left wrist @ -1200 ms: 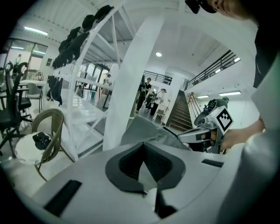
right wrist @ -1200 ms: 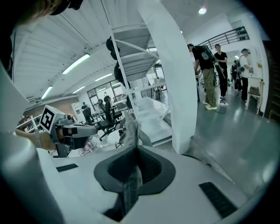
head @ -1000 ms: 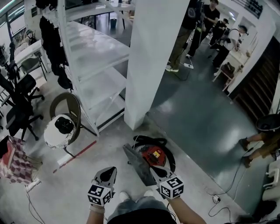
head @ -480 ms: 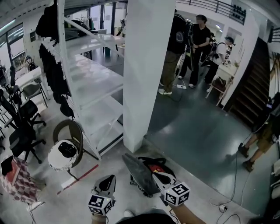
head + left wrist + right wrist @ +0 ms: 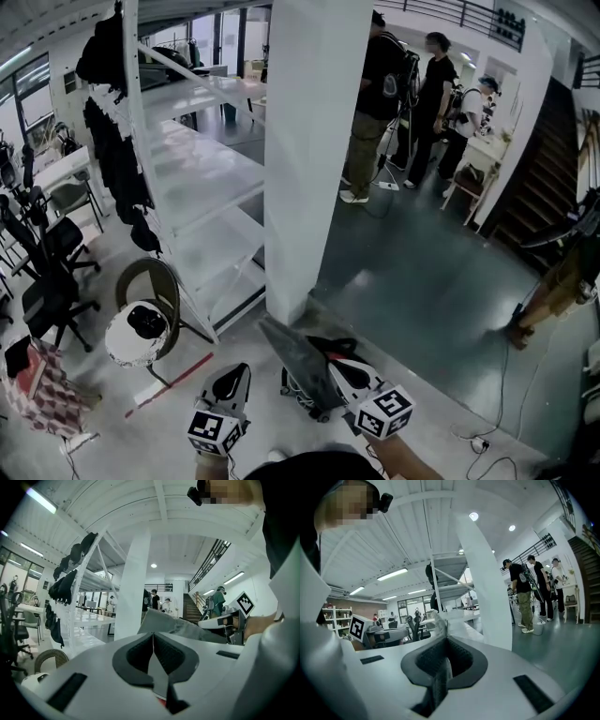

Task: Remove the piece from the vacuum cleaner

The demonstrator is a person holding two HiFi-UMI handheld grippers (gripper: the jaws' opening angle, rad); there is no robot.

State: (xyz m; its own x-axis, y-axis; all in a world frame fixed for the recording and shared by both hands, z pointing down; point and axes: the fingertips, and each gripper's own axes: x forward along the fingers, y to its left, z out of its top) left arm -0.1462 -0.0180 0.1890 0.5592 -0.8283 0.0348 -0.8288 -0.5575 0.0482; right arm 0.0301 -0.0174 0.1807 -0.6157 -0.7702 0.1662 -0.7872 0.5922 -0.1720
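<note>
In the head view my right gripper (image 5: 335,363) is shut on the near end of a flat dark grey piece (image 5: 292,358), which slants up and to the left. The vacuum cleaner (image 5: 322,344), black with a little red, lies on the floor behind and under the piece and is mostly hidden. In the right gripper view the thin piece (image 5: 439,620) runs edge-on through my right gripper (image 5: 446,637). My left gripper (image 5: 237,369) hangs to the left of the piece. In its own view my left gripper (image 5: 153,634) is shut with nothing in it, and the piece (image 5: 180,626) shows beyond.
A white pillar (image 5: 314,141) stands just behind the vacuum cleaner. White shelving (image 5: 202,178) is at the left, with a round chair (image 5: 141,323) before it. Several people (image 5: 412,89) stand at the back right. A cable (image 5: 502,394) trails on the dark floor at the right.
The head view has tipped up, so the grippers sit lower in the picture. My right gripper has raised the grey piece, which now hides more of the vacuum cleaner. The left gripper stays shut beside it.
</note>
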